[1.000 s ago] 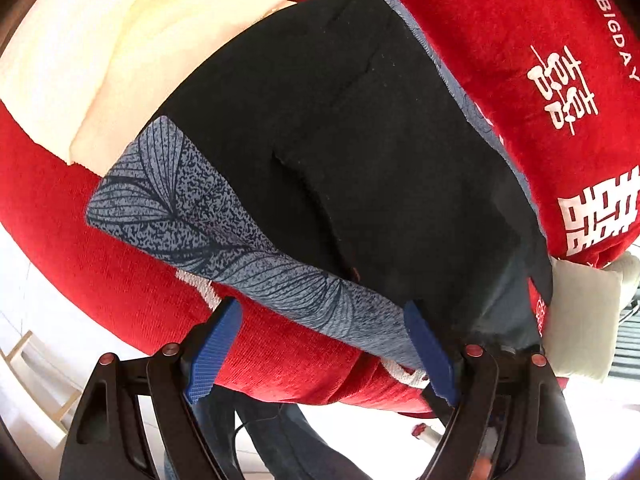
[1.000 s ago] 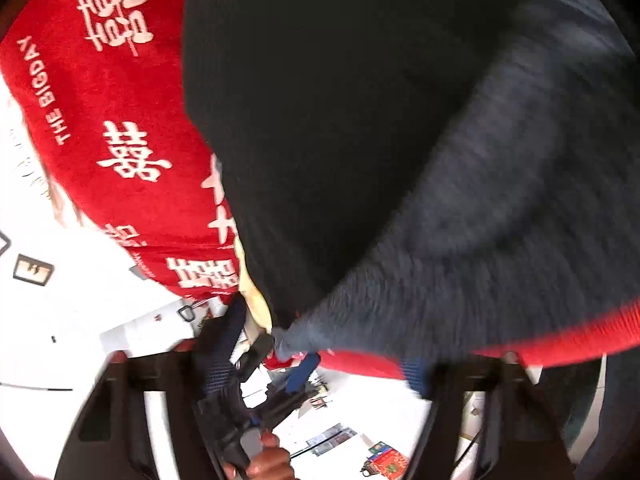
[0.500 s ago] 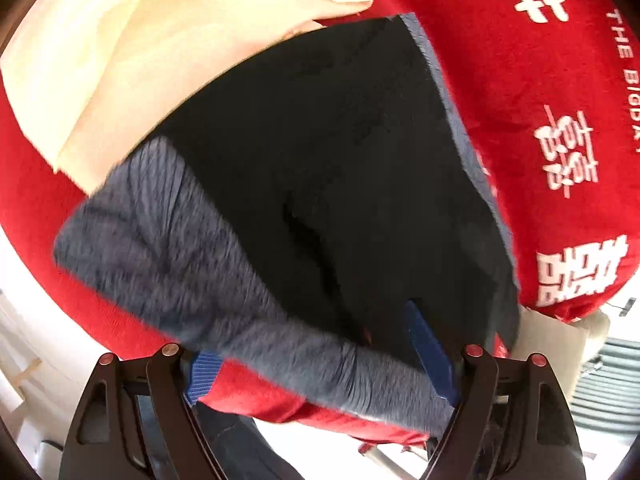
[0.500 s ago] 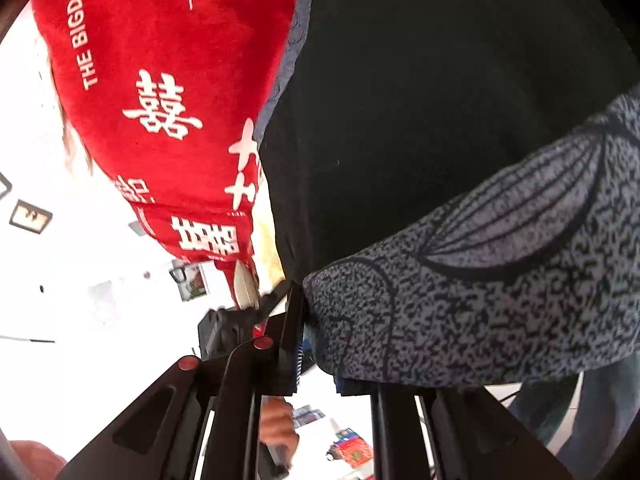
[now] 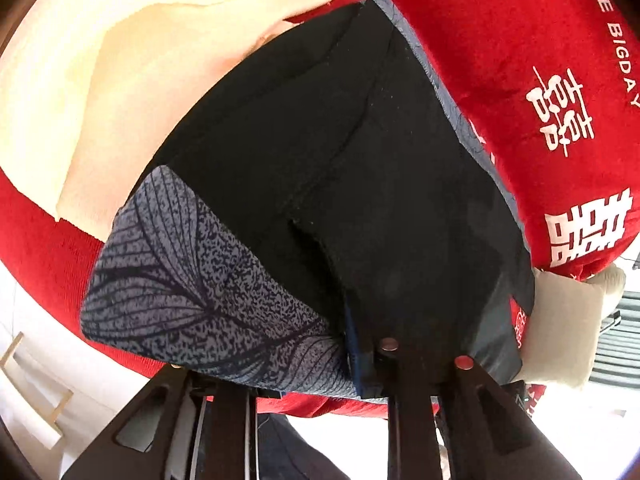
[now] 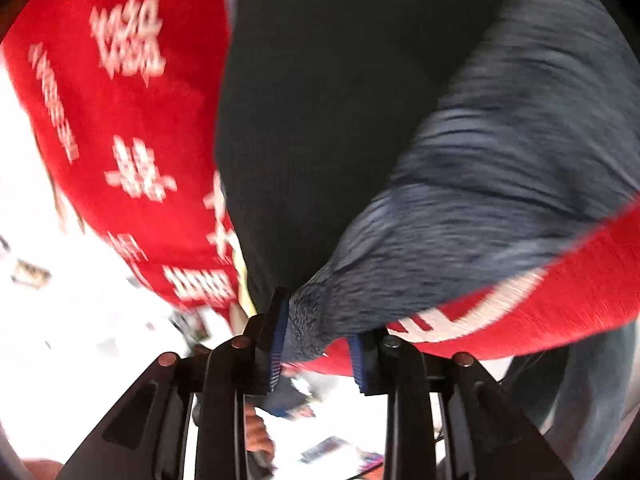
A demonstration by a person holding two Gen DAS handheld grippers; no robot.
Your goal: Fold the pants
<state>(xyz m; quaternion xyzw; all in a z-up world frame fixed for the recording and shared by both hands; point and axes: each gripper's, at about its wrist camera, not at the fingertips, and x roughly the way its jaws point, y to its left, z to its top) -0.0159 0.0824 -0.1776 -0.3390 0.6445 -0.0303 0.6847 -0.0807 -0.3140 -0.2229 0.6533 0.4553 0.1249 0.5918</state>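
Note:
The black pants [image 5: 340, 168] with a grey leaf-print band [image 5: 192, 292] lie on a red cloth [image 5: 500, 32] with white characters. My left gripper [image 5: 320, 364] is shut on the near edge of the band; only one blue pad shows. In the blurred right wrist view the pants [image 6: 320, 120] fill the top. My right gripper [image 6: 316, 344] has its blue pads a little apart around the band's corner [image 6: 460, 220].
A cream cloth [image 5: 120, 60] lies beyond the pants at the left. A cream cushion [image 5: 568, 320] sits at the red cloth's right edge. A person's hand [image 6: 260, 436] and white floor show below the right gripper.
My left gripper has shut on the band's near edge. My right gripper, shut on the band half a second ago, now has its pads slightly apart and is moving.

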